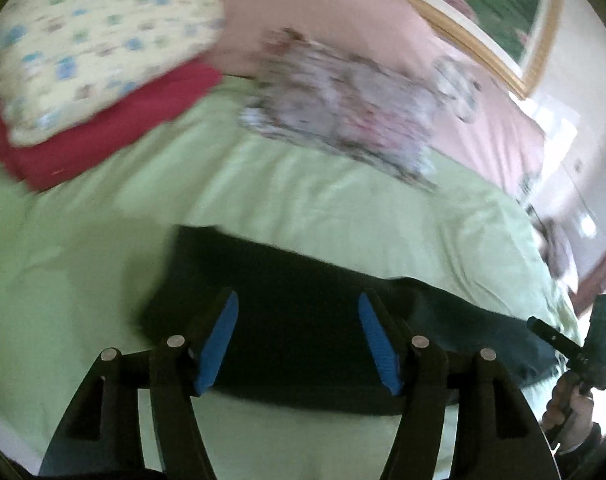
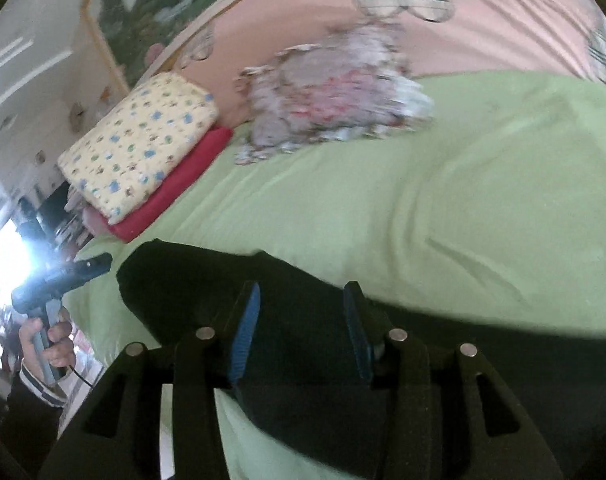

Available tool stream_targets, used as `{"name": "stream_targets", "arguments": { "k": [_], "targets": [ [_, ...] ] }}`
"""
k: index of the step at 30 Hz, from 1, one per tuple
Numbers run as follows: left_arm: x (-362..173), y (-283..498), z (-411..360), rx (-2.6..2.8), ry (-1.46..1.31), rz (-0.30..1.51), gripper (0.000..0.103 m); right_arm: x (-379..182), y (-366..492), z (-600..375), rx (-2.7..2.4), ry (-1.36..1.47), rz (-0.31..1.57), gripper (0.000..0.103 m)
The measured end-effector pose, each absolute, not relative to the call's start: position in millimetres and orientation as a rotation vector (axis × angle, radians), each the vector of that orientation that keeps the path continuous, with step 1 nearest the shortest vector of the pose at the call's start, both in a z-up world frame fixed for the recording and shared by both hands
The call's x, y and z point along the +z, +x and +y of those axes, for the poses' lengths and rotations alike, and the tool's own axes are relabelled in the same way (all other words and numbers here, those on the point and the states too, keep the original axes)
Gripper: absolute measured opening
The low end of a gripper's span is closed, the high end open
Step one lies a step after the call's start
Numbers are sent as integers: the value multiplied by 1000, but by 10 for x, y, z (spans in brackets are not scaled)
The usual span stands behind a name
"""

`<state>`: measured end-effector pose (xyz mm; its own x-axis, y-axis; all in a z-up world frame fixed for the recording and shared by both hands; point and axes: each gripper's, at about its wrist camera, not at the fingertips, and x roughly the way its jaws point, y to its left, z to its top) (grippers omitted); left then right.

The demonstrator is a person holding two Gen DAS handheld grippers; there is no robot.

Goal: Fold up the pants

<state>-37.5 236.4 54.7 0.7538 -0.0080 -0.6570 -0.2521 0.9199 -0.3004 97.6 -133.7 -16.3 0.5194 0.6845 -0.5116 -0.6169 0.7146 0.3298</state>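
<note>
Dark pants (image 1: 295,312) lie flat on a light green bed sheet (image 1: 303,200). My left gripper (image 1: 299,300) is open above the pants, its blue pads (image 1: 219,340) wide apart and holding nothing. In the right wrist view the same pants (image 2: 207,280) stretch from the left to under the gripper. My right gripper (image 2: 301,292) is open over the pants, blue pads (image 2: 245,332) apart. The right gripper also shows in the left wrist view (image 1: 583,344), held in a hand. The left gripper shows at the left of the right wrist view (image 2: 63,276).
A yellow patterned pillow (image 1: 99,40) lies on a red pillow (image 1: 115,128) at the bed's head. A floral folded cloth (image 1: 343,104) lies further back by the pink headboard cover (image 1: 343,12). The bed's edge is near my right gripper (image 1: 559,300).
</note>
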Motion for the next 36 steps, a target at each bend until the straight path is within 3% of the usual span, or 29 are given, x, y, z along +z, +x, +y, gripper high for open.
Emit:
{"name": "stream_targets", "arguments": {
  "k": [18, 30, 36],
  "targets": [
    [458, 580, 330, -280, -165, 827, 69, -471, 420, -2861, 482, 350, 669, 49],
    [469, 1047, -541, -466, -1, 890, 73, -683, 342, -3375, 325, 510, 689, 50],
    [429, 1311, -785, -521, 56, 929, 74, -768, 383, -3542, 265, 606, 696, 56]
  ]
}}
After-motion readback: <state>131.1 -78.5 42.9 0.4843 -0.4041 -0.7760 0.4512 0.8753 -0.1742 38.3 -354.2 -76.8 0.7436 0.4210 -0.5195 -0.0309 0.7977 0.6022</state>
